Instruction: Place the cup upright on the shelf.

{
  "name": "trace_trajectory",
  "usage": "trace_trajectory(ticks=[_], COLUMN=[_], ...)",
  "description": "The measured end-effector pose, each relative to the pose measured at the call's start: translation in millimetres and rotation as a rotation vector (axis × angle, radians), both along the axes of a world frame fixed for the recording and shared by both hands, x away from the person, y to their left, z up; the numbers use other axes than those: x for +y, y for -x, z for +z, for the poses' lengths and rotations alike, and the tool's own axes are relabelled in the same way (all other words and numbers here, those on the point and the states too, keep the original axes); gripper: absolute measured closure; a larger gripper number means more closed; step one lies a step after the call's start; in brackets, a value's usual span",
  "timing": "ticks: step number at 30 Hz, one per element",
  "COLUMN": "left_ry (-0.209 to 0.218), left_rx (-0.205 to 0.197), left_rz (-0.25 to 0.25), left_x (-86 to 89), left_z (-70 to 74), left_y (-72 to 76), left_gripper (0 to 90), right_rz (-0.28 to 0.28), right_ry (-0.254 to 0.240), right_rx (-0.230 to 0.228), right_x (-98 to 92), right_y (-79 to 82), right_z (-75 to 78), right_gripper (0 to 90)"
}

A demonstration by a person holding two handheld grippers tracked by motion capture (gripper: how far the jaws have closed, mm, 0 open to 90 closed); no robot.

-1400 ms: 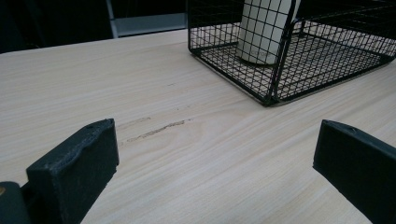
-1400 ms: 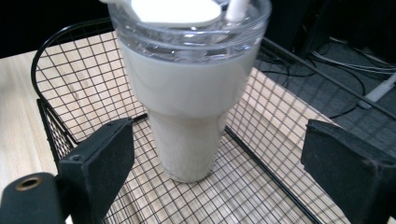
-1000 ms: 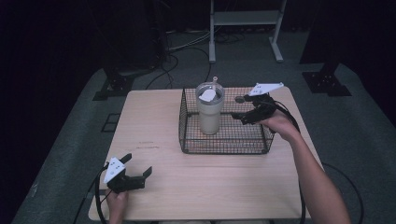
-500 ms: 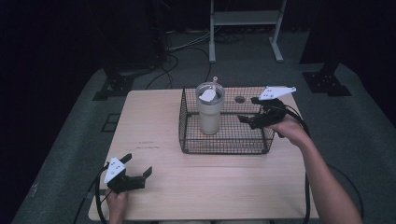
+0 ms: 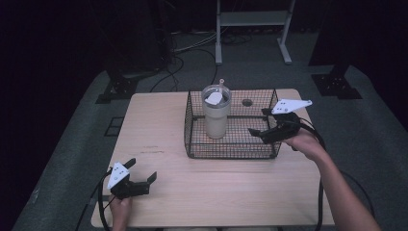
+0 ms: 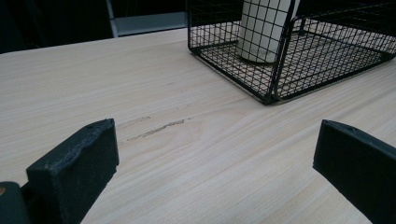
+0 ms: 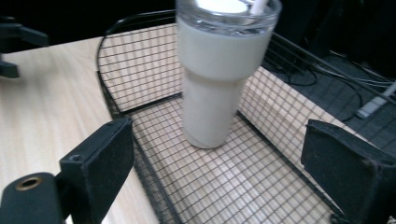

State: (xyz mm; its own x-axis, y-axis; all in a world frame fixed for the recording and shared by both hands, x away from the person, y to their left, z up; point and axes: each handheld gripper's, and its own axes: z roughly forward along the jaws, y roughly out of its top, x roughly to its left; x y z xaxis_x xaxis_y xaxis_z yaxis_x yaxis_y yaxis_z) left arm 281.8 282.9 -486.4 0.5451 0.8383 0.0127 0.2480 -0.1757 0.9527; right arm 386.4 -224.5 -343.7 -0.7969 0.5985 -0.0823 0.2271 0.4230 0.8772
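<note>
High view. We see a pale wooden table with a black wire basket on its far half. A cream tumbler with a clear lid stands upright inside the basket, toward its left end. The straw rising from the lid is thin and hard to make out, and the room around the table is too dark to read. The right gripper is held at the basket's right end, its jaws spread and pointing toward the tumbler but well apart from it; they hold nothing. The left gripper rests low over the near left corner of the table, jaws parted and empty, with the hand behind it cut off by the lower edge.

Left gripper view. We look along the table between two widely spread jaws that grip nothing. The basket lies well ahead, and the tumbler is cut off at the top and partly veiled by the mesh.

Right gripper view. The jaws stand wide apart, empty, above the basket floor. The tumbler stands between them but farther off, untouched; its lid is cut off by the upper edge.
</note>
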Motion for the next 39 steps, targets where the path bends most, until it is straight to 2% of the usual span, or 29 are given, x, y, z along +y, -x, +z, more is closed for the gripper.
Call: trace_trajectory(ticks=[8,21,31,39], left_ry=[0.006,0.003,0.002,0.000], left_rx=[0.002,0.003,0.000,0.003], left_rz=[0.001,0.001,-0.001,-0.002], left_x=[0.1,0.3,0.1,0.3], left_z=[0.1,0.1,0.0,0.3], left_y=[0.4,0.3,0.4,0.5], left_gripper=[0.0,0.0,0.0,0.0], right_rz=[0.038,0.040,0.052,0.064], right_ry=[-0.017,-0.011,-0.029,-0.041], right_rx=[-0.001,0.011,0.013,0.021], right_x=[2.5,-0.5,-4.6,-11.5], right_y=[16.8,31.9,46.7,63.5], right_z=[-12.8,-32.0,-43.0,-58.0], right_gripper=[9.2,9.2,9.2,9.2])
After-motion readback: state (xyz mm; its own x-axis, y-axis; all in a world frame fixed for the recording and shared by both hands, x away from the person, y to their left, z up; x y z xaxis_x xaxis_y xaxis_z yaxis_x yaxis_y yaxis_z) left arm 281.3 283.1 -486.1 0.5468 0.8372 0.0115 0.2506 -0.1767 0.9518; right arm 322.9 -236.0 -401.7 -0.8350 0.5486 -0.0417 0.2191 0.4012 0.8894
